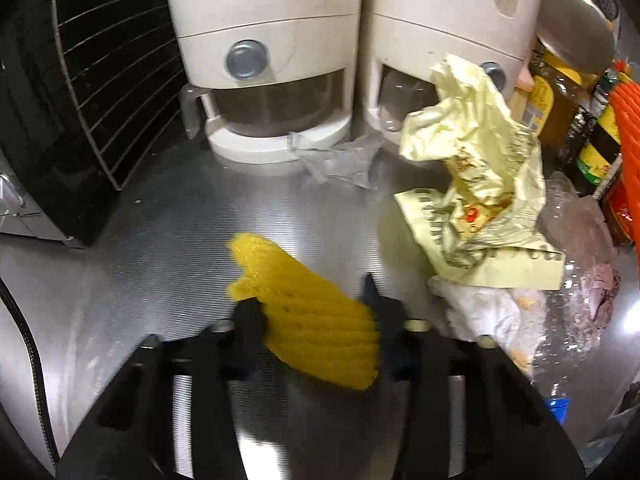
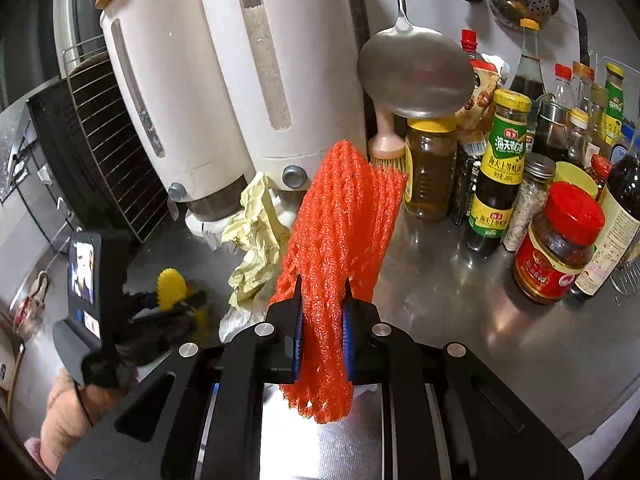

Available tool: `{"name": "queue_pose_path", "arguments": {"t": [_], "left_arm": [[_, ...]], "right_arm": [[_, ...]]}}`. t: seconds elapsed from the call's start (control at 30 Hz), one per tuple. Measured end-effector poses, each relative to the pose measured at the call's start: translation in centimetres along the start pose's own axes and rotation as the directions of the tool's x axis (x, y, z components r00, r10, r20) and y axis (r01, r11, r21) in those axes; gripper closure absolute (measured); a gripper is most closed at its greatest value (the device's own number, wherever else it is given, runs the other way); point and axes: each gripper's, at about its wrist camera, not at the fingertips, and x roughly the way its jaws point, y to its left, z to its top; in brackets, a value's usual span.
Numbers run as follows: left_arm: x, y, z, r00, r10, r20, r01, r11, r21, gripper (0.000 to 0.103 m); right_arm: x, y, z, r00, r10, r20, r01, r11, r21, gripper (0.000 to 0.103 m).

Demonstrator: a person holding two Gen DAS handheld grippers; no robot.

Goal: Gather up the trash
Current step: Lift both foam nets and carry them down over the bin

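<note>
My left gripper (image 1: pixel 312 300) is shut on a yellow foam net sleeve (image 1: pixel 308 312), holding it over the steel counter (image 1: pixel 160 240). It also shows in the right wrist view (image 2: pixel 172 282), with the left gripper (image 2: pixel 176 300) around it. My right gripper (image 2: pixel 322 292) is shut on an orange foam net sleeve (image 2: pixel 340 232), which stands up between the fingers; its edge shows in the left wrist view (image 1: pixel 628 152). A crumpled pale yellow paper wrapper (image 1: pixel 480 168) lies on white tissue (image 1: pixel 480 312) to the right of the left gripper. A clear plastic scrap (image 1: pixel 340 160) lies by the dispensers.
Two white grain dispensers (image 2: pixel 224 80) stand at the back. A black wire rack (image 1: pixel 108 80) is at the left. Sauce bottles and jars (image 2: pixel 556 240) crowd the right of the counter, under a hanging ladle (image 2: pixel 416 68). A crumpled clear plastic bottle (image 1: pixel 572 280) lies at right.
</note>
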Motion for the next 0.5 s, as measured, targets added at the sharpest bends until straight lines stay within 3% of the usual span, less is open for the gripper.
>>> {"name": "queue_pose_path", "arguments": {"t": [0.1, 0.23, 0.5], "left_arm": [[-0.3, 0.8, -0.1, 1.0, -0.004, -0.012, 0.004, 1.0, -0.005, 0.081], [-2.3, 1.8, -1.2, 0.999, -0.049, -0.002, 0.049, 0.998, -0.027, 0.084], [-13.3, 0.4, -6.4, 0.983, -0.127, 0.131, 0.125, 0.992, 0.023, 0.084]], "right_arm": [[-0.7, -0.1, -0.7, 1.0, 0.012, -0.002, -0.012, 1.0, 0.004, 0.087], [-2.6, -0.1, -1.4, 1.0, 0.025, 0.009, -0.025, 1.0, 0.014, 0.087], [-8.6, 0.2, -4.5, 0.998, 0.04, 0.039, -0.041, 0.999, 0.012, 0.087]]}}
